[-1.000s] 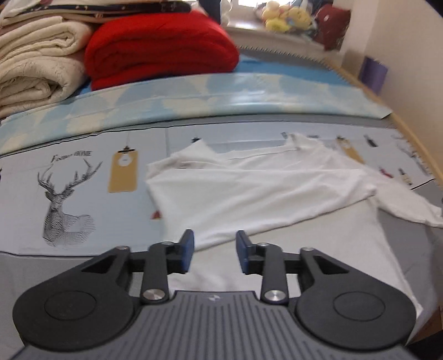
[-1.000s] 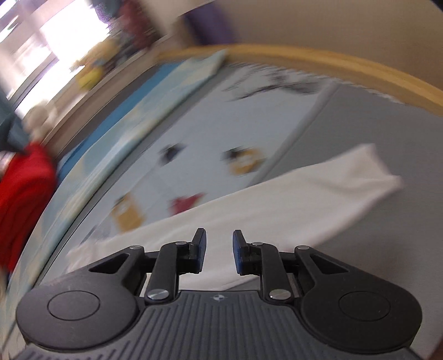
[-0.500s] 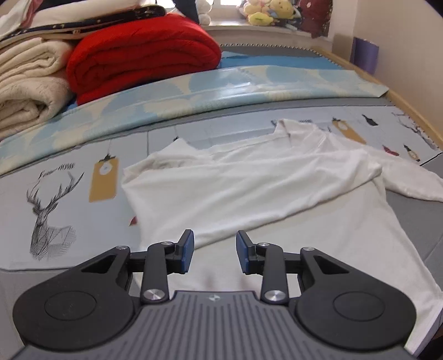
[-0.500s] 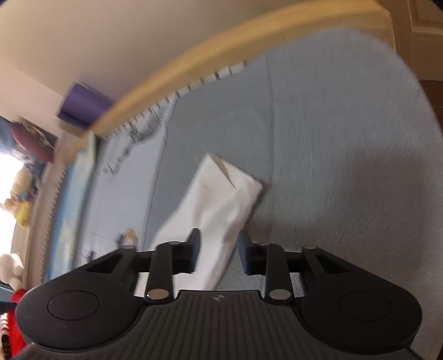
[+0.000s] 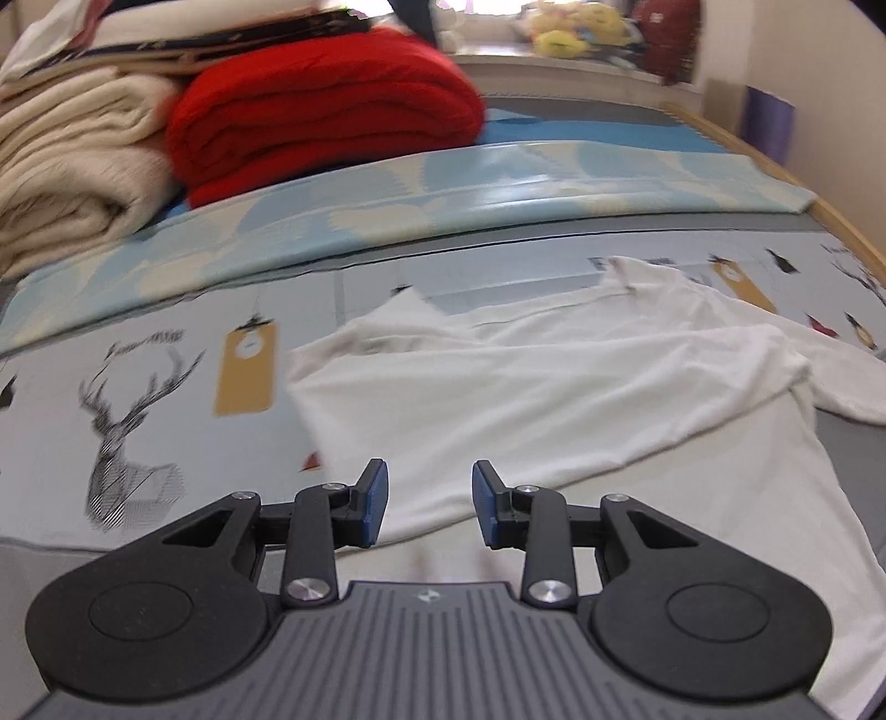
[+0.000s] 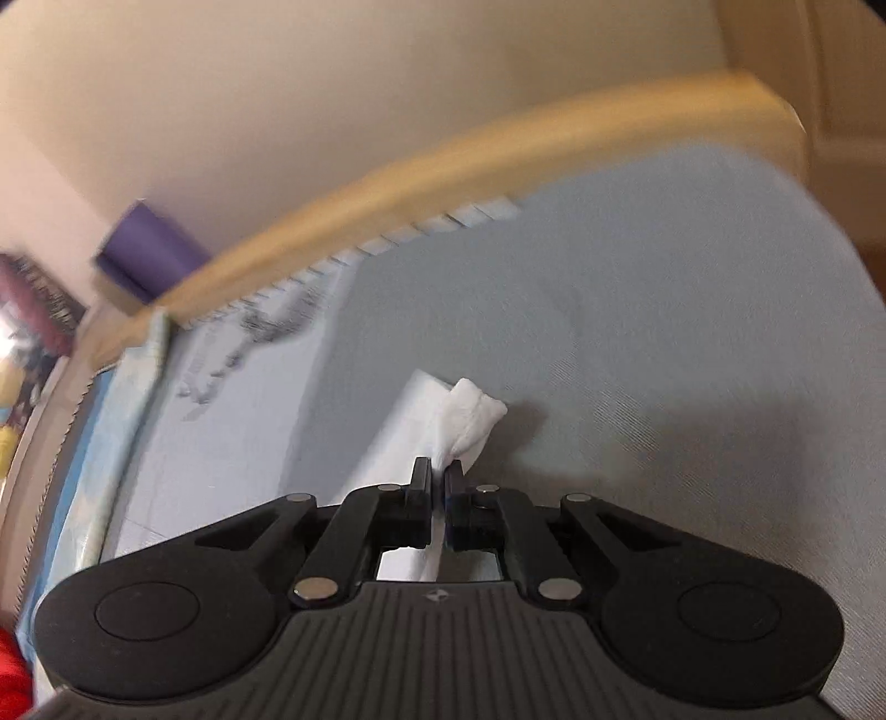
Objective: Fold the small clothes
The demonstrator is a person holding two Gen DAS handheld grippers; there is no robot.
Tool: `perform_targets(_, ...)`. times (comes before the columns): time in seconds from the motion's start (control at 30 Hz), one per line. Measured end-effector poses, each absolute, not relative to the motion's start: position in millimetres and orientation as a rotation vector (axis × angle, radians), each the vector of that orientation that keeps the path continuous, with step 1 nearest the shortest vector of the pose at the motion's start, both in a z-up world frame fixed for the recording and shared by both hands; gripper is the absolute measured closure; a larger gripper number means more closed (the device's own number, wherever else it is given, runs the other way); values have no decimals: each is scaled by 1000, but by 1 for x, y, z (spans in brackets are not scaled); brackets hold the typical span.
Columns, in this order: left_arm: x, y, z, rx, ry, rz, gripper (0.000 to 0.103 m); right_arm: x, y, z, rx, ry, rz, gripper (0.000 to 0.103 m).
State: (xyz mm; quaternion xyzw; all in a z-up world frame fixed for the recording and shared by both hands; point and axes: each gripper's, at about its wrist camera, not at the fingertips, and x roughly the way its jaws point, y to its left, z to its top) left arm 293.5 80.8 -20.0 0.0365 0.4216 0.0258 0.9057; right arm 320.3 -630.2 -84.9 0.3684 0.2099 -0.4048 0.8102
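Note:
A white long-sleeved shirt (image 5: 581, 399) lies spread and partly folded over on the bed's grey and printed mat (image 5: 166, 387). My left gripper (image 5: 429, 501) hovers open just above the shirt's near folded edge, nothing between its blue pads. In the right wrist view the shirt's sleeve (image 6: 421, 421) stretches away over the grey mat (image 6: 637, 343). My right gripper (image 6: 437, 479) is shut on the sleeve near its cuff, and the pinched cloth bunches up beyond the fingertips.
Folded cream blankets (image 5: 66, 183) and a red blanket (image 5: 321, 133) are stacked at the back left. Behind them, soft toys (image 5: 559, 33) sit on a sill. A wooden bed rail (image 6: 387, 183) and a purple box (image 6: 144, 249) border the right side.
The right gripper swung down onto the sleeve end and went from open to shut on it. The left gripper dropped a little closer to the shirt, still open.

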Motion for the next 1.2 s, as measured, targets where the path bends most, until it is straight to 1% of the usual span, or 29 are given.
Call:
perform_targets(0.13, 296, 106, -17, 32, 883, 116, 66, 361, -566, -44, 572, 392, -779, 99)
perform_targets(0.23, 298, 128, -12, -24, 879, 165, 66, 389, -489, -5, 442, 331, -596, 99)
perform_targets(0.4, 300, 161, -6, -126, 889, 237, 66, 407, -316, 46, 264, 253, -151, 99)
perform_targets(0.5, 301, 172, -5, -160, 900, 256, 66, 401, -212, 52, 162, 252, 167, 99)
perform_targets(0.6, 301, 179, -5, -182, 908, 262, 66, 387, -127, 31, 81, 361, 486, 98)
perform_targets(0.63, 302, 181, -5, -190, 913, 262, 66, 383, -102, 16, 50, 442, 600, 95)
perform_targets(0.67, 302, 184, -6, -199, 919, 261, 66, 381, -79, -6, 5, 564, 723, 88)
perform_targets(0.73, 304, 189, -8, -220, 932, 263, 65, 368, -50, -51, -108, 750, 846, 87)
perform_targets(0.8, 304, 193, -10, -252, 943, 261, 65, 360, -40, -86, -221, 916, 903, 87)
perform_targets(0.87, 307, 195, -12, -286, 949, 243, 65, 361, -49, -91, -266, 956, 905, 86)
perform_targets(0.93, 311, 196, -14, -323, 954, 222, 65, 370, -70, -78, -212, 969, 856, 83)
perform_targets(1.0, 317, 196, -19, -372, 958, 185, 65, 379, -97, -55, -99, 961, 764, 80)
perform_targets(1.13, 337, 196, -39, -461, 978, 85, 65, 405, -174, -18, 105, 922, 464, 72)
perform_targets(1.2, 348, 195, -52, -510, 974, 37, 66, 408, -216, -6, 202, 909, 281, 72)
